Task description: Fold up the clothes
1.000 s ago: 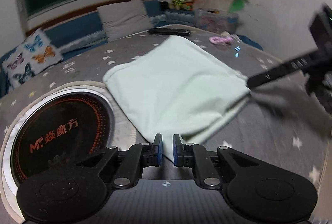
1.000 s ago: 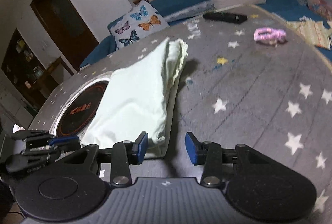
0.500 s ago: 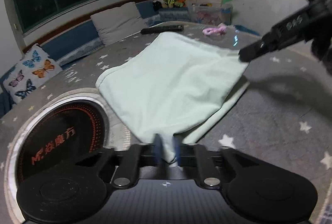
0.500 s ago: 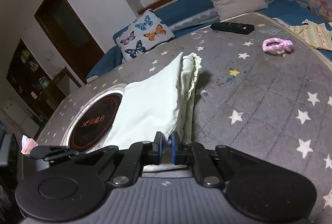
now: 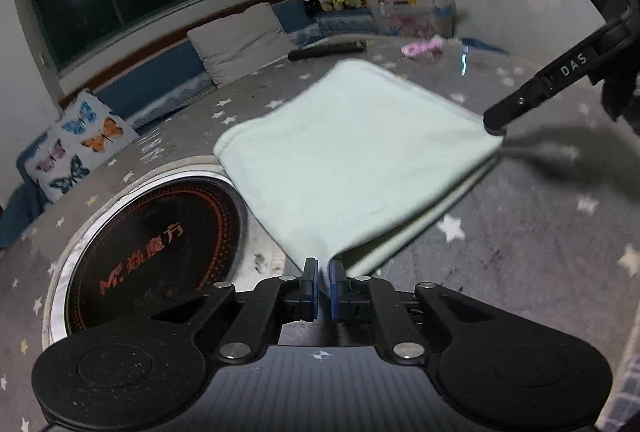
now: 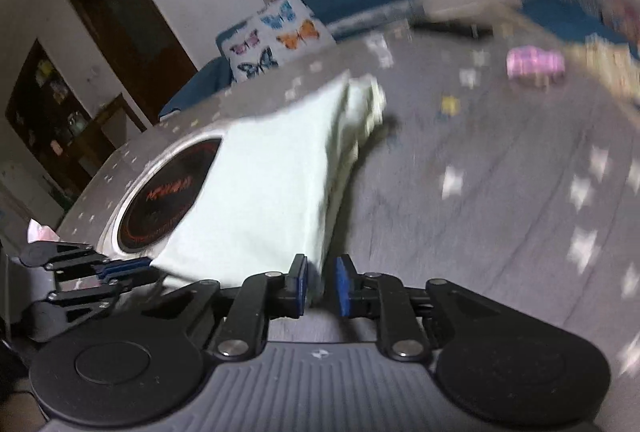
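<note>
The pale green garment lies folded on the grey star-print cover, its left edge lapping the round black pad with red lettering. Both near corners are lifted off the cover, probably so the near edge can be carried over toward 12 o'clock for another fold; holding a corner in each hand keeps that edge taut and square.

The left gripper sits at 6 o'clock in its own view, its blue pads nearly together and clamped on one near corner of the garment, though the jaws are easing apart slightly. The right gripper reaches in from 3 o'clock in the left view. Its jaws are opening, with a gap showing beside the cloth; the corner is between the pads, but the blur leaves it unclear whether both still press on it
</note>
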